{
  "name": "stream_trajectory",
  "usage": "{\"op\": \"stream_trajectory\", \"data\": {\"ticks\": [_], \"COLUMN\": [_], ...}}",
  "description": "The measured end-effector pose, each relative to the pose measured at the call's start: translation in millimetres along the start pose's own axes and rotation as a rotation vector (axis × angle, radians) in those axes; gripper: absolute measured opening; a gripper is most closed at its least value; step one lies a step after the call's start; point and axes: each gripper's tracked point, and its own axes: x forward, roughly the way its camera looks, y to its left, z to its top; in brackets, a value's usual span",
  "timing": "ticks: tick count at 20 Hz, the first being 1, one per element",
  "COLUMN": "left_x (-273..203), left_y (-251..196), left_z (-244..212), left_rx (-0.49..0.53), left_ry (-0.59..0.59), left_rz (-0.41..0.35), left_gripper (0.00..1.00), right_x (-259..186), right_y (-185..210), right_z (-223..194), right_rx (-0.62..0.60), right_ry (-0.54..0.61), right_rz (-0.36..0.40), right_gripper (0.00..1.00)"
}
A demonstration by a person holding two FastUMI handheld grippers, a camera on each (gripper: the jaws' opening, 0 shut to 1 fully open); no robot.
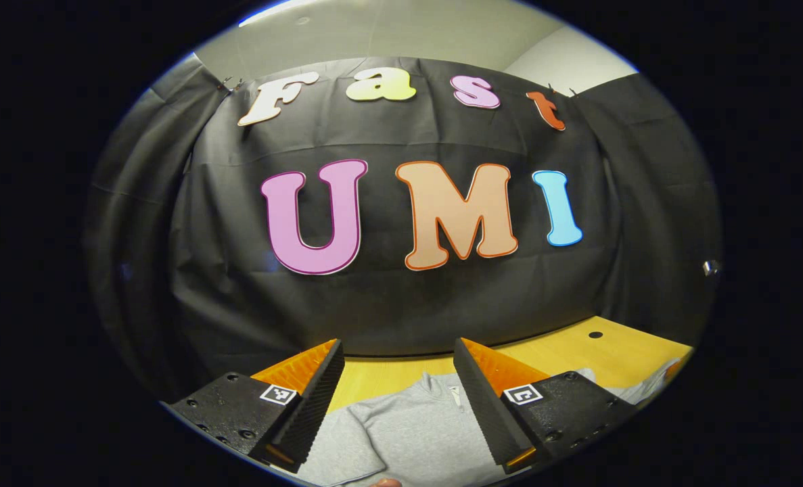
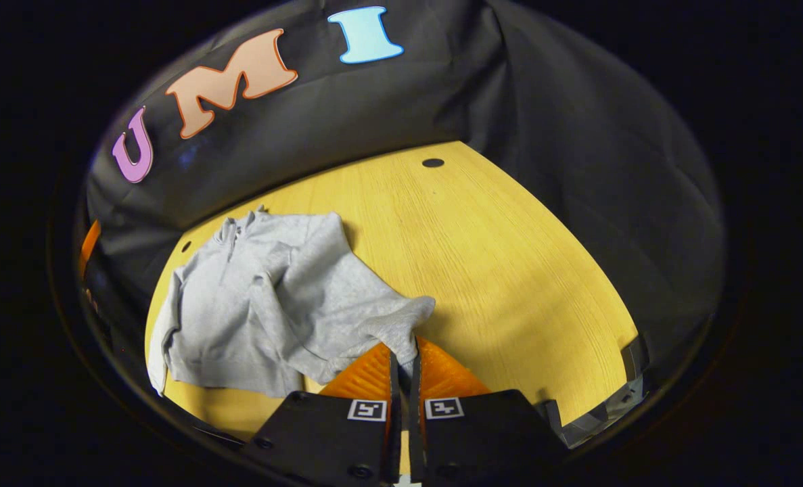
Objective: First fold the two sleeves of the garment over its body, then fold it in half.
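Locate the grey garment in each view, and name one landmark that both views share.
Left gripper view: grey garment at bottom centre, between the open left gripper fingers.
Right gripper view: it lies left of centre on the table, a sleeve cuff pinched by the right gripper.
Shared landmark: the garment's collar.

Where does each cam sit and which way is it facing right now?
Left gripper view: rides the left gripper, held level and facing the booth wall; its own two fingers stand apart at the bottom, over the grey garment.
Right gripper view: rides the right gripper, tilted down at the wooden table; its fingers are closed on the sleeve cuff.
Shared: the same garment, table and wall.
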Motion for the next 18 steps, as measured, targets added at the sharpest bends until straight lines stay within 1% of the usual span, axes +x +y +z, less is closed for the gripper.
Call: {"op": "stream_trajectory", "data": {"ticks": [4,5,6,10,15,18], "left_x": [-4.8,-6.4,-7.3,-12.8,-23.5,-30.8], "left_y": [13.6,17.4,22.2,41.0,67.9,86.8], "left_z": [0.6,0.1,-0.4,-1.7,-1.7,-1.9], "left_rx": [0.002,0.002,0.002,0.003,0.003,0.006], "left_ry": [-0.001,-0.002,-0.001,0.004,0.005,0.004], "left_rz": [0.029,0.038,0.049,0.093,0.154,0.197], "left_gripper": [0.93,0.93,0.93,0.93,0.93,0.93], "right_x": [-3.8,-5.7,-5.8,-4.6,-2.4,2.6], "right_y": [31.5,39.1,47.7,93.1,153.6,185.4], "right_z": [38.3,45.1,54.6,86.2,109.6,119.4], "right_rx": [0.017,0.022,0.025,0.027,0.014,-0.004], "right_ry": [-0.052,-0.064,-0.075,-0.122,-0.151,-0.158], "right_rz": [0.068,0.085,0.100,0.182,0.291,0.338], "right_gripper": [0.07,0.02,0.07,0.06,0.06,0.06]}}
